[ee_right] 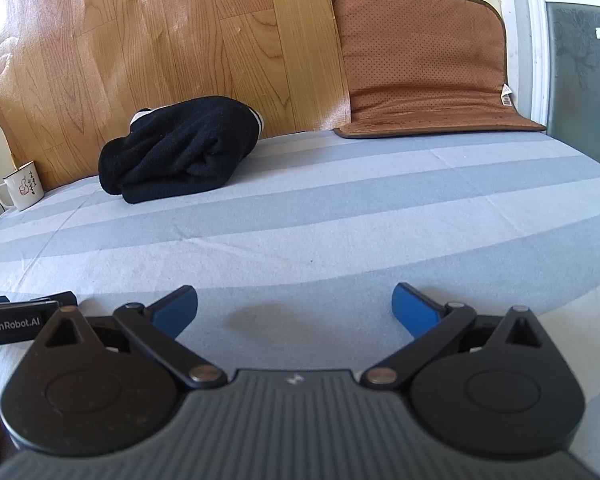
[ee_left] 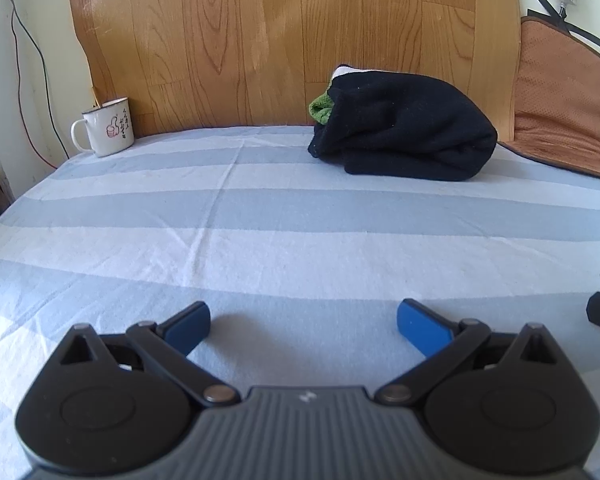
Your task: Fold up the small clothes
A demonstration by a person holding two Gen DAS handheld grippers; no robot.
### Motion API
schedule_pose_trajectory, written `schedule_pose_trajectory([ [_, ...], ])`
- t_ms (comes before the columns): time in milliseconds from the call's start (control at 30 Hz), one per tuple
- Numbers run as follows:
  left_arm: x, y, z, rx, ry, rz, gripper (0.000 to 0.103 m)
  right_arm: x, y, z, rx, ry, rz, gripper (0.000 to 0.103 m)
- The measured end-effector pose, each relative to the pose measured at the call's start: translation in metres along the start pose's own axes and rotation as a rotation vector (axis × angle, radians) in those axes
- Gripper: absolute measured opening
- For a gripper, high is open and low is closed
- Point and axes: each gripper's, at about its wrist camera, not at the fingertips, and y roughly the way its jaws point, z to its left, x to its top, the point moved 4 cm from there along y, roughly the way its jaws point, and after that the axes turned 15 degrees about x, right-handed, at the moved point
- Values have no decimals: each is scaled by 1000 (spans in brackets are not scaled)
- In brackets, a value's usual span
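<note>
Enamel mug (ee_left: 108,126) far left; brown cushion (ee_right: 424,64) against wall.

Left gripper (ee_left: 303,326) and right gripper (ee_right: 294,314): ribbed grey housing, black rounded side discs, black linkage arms with metal rivets, blue pads (ee_left: 422,327). White "GenRobot.AI" lettering on one black casing (ee_right: 14,324).
</note>
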Motion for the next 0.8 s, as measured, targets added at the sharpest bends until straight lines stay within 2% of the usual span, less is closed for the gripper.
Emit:
schedule_pose_trajectory([
  [133, -1, -3, -3, 23, 24, -22, 103, 0, 1, 1, -3, -3, 3, 103],
  [667, -1, -5, -5, 36, 35, -35, 103, 0, 1, 2, -7, -9, 6, 103],
  [800, -2, -8, -9, 70, 70, -62, 103, 0, 2, 2, -10, -12, 8, 103],
])
